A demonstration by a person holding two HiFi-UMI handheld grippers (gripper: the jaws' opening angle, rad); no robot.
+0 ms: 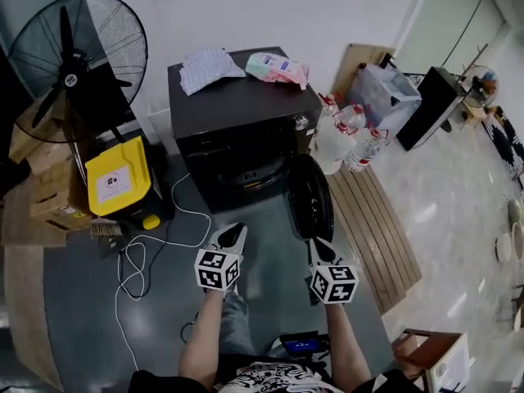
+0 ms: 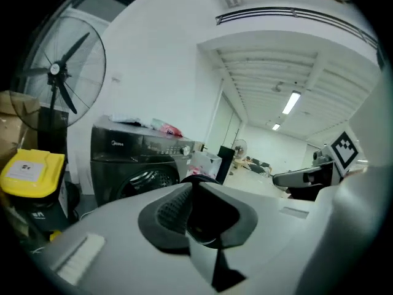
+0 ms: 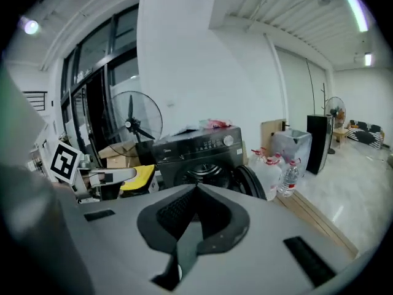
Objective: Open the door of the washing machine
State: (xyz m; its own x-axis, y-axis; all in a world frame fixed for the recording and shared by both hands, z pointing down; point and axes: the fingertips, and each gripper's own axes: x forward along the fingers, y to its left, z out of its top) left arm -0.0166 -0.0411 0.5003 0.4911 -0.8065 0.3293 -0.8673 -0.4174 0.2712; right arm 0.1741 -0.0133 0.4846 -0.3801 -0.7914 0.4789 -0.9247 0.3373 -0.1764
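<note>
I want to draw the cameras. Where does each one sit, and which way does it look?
Head view: on the person's head, looking steeply down at the washing machine; both forearms, left gripper and right gripper show.
Left gripper view: on the left gripper, looking along its jaws at the machine; right gripper at right.
Right gripper view: on the right gripper, facing the machine; left gripper at left.
All share the machine.

Washer (image 1: 237, 129): dark casing with a satin sheen. Door (image 1: 309, 196): glossy black. Cloth (image 1: 209, 66): white, crumpled. Bottles (image 1: 354, 137): clear plastic. Bin (image 1: 119, 178): smooth yellow plastic. Floor (image 1: 270, 248): smooth grey. Boards (image 1: 372, 223): bare wood.
</note>
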